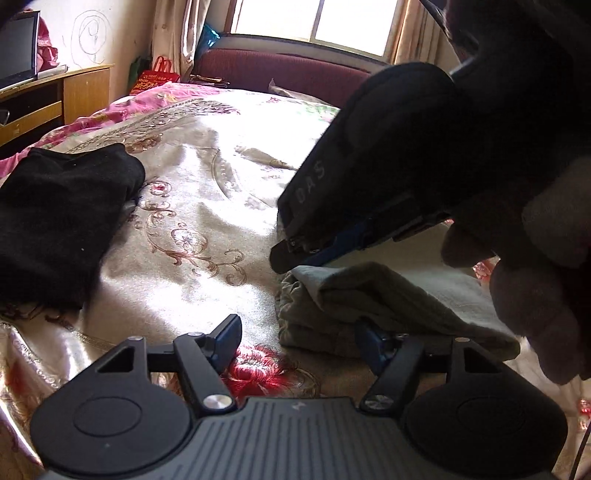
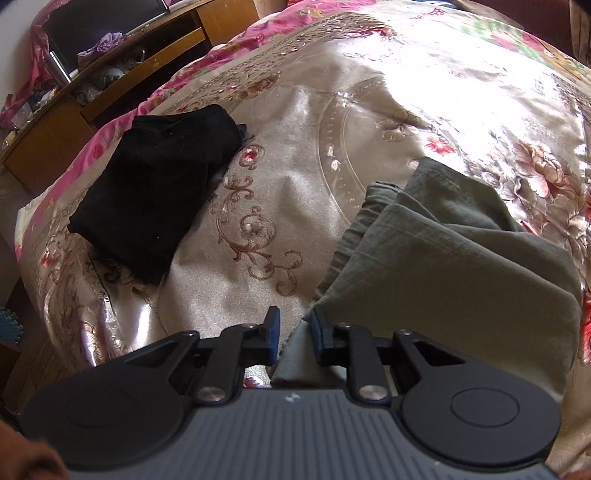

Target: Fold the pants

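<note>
The olive-green pants [image 2: 454,266] are seen folded into a thick bundle on the right side of the bed cover [image 2: 303,155], a shiny beige spread w/ floral scrollwork. A folded black garment [image 2: 155,192] is laid well apart from them, on the left, nearer the wooden shelf unit [image 2: 122,74] by the bed. The right gripper [image 2: 293,332] is held just above the near left edge of the pants; its blue pads are set a little apart, and a fold of cloth is seen btwn them, but the pads aren't pressed on it. In the left wrist view the left gripper [image 1: 299,343] is held w/ fingers wide apart, nothing gripped; its right pad [image 1: 369,343] is partly hidden against the near edge of the bundle. The right gripper's body is seen over the pants, top right. A window [image 1: 314,22] and curtains are seen at the far end.
</note>
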The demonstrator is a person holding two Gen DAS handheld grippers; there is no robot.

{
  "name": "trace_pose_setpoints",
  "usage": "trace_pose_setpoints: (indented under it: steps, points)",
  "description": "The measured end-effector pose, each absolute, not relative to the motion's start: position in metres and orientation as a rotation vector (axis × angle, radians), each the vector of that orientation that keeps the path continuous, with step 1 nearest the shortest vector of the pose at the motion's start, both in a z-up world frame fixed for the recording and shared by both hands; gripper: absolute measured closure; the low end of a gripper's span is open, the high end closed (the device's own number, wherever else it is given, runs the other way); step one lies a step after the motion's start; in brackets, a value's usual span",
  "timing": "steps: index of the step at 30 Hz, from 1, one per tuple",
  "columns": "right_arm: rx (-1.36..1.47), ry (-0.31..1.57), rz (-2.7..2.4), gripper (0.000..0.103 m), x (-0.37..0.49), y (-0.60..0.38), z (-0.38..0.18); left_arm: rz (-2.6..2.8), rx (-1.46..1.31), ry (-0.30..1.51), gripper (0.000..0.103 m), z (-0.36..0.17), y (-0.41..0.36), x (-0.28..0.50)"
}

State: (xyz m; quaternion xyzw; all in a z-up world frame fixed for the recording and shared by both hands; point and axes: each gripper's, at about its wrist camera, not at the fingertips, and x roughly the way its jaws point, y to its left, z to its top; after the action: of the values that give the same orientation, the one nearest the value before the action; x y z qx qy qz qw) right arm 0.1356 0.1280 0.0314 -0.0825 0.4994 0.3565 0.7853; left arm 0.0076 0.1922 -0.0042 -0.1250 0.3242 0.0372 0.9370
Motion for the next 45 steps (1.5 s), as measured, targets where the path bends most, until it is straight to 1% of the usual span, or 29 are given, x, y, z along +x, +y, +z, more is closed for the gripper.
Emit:
trace_pose_setpoints:
  steps: [3, 6, 10, 16, 17, 18, 20, 21, 22, 24, 26, 27, 28, 29, 33, 34, 38, 43, 45]
  points:
    - [-0.219, 1.022, 0.728, 0.084, 0.137, 0.12, 0.042, 0.091, -0.242, 0.616, 0.022, 0.001, 0.19, 0.004]
    - [-0.25, 0.974, 0.697, 0.079, 0.138, 0.109, 0.051, 0.063, -0.231, 0.562, 0.022, 0.009, 0.185, 0.0]
    - [-0.27, 0.964, 0.675, 0.079, 0.146, 0.099, 0.052, 0.017, -0.27, 0.498, 0.021, 0.026, 0.182, 0.001]
    - [-0.33, 0.896, 0.622, 0.079, 0.18, 0.093, 0.051, -0.024, -0.134, 0.476, 0.021, 0.034, 0.164, 0.038]
    - [-0.357, 0.897, 0.637, 0.078, 0.186, 0.094, 0.05, -0.024, -0.13, 0.488, 0.021, 0.03, 0.163, 0.045]
    - [-0.389, 0.897, 0.656, 0.074, 0.191, 0.097, 0.048, -0.017, -0.135, 0.508, 0.021, 0.024, 0.164, 0.05]
    - [-0.431, 0.885, 0.704, 0.066, 0.197, 0.102, 0.045, 0.007, -0.147, 0.576, 0.021, 0.008, 0.165, 0.058]
    - [-0.459, 0.876, 0.737, 0.059, 0.199, 0.105, 0.043, 0.012, -0.146, 0.625, 0.021, -0.002, 0.167, 0.06]
    - [-0.484, 0.877, 0.771, 0.058, 0.202, 0.108, 0.041, 0.022, -0.136, 0.672, 0.021, -0.013, 0.167, 0.062]
    - [-0.51, 0.906, 0.826, 0.058, 0.208, 0.114, 0.033, 0.027, -0.114, 0.725, 0.021, -0.028, 0.167, 0.062]
    - [-0.519, 0.953, 0.85, 0.062, 0.214, 0.119, 0.023, 0.026, -0.112, 0.728, 0.021, -0.028, 0.166, 0.063]
    - [-0.517, 0.973, 0.857, 0.077, 0.218, 0.121, 0.017, 0.026, -0.111, 0.731, 0.021, -0.029, 0.166, 0.064]
    - [-0.499, 1.002, 0.868, 0.096, 0.221, 0.123, 0.014, 0.029, -0.105, 0.737, 0.021, -0.031, 0.165, 0.064]
    - [-0.476, 1.02, 0.866, 0.099, 0.225, 0.124, 0.012, 0.031, -0.096, 0.736, 0.021, -0.032, 0.164, 0.064]
    - [-0.453, 0.972, 0.847, 0.103, 0.23, 0.131, 0.016, 0.037, -0.078, 0.742, 0.02, -0.032, 0.163, 0.066]
    - [-0.446, 0.97, 0.835, 0.103, 0.236, 0.133, 0.015, 0.042, -0.08, 0.744, 0.018, -0.032, 0.163, 0.066]
    - [-0.4, 0.962, 0.829, 0.102, 0.244, 0.13, 0.019, 0.045, -0.16, 0.744, 0.018, -0.029, 0.173, 0.058]
    - [-0.337, 0.925, 0.822, 0.098, 0.248, 0.103, 0.042, 0.078, -0.212, 0.701, 0.018, -0.02, 0.18, 0.04]
    - [-0.326, 0.915, 0.813, 0.094, 0.251, 0.093, 0.05, 0.094, -0.217, 0.665, 0.019, -0.015, 0.18, 0.032]
